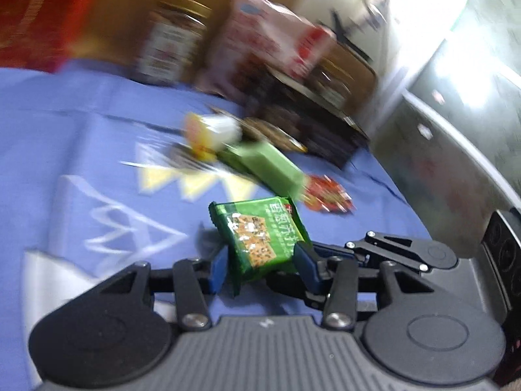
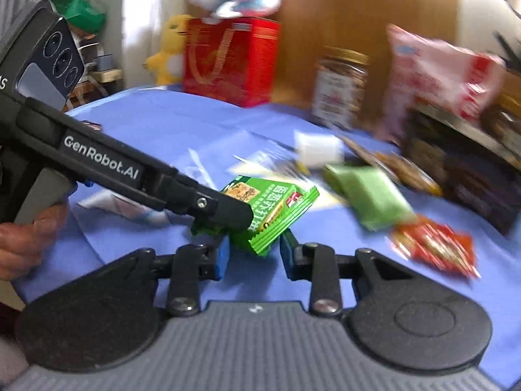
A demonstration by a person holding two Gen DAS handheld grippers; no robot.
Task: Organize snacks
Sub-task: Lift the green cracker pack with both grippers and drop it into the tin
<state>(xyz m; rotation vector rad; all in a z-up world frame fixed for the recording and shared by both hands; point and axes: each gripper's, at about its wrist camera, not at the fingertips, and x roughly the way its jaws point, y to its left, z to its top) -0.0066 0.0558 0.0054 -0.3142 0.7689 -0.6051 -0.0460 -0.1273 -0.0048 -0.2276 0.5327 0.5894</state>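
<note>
A green cracker packet (image 1: 260,234) (image 2: 276,208) hangs tilted above the blue tablecloth (image 1: 65,137) (image 2: 162,130). My left gripper (image 1: 263,265) is shut on it, blue pads against both sides; in the right wrist view the left gripper (image 2: 228,221) reaches in from the left and clamps the packet's near end. My right gripper (image 2: 254,252) is shut on the packet's lower corner. Its black linkage (image 1: 400,251) shows at the packet's right edge in the left wrist view. A hand (image 2: 19,244) holds the left gripper's grip.
Loose on the cloth lie a pale green packet (image 1: 270,166) (image 2: 368,195), a red packet (image 1: 329,195) (image 2: 436,244) and a white-and-yellow one (image 1: 211,133) (image 2: 317,148). Behind stand a jar (image 1: 172,45) (image 2: 342,88), a pink bag (image 1: 257,32) (image 2: 436,68), a dark box (image 1: 312,123) (image 2: 472,169) and a red bag (image 2: 231,62).
</note>
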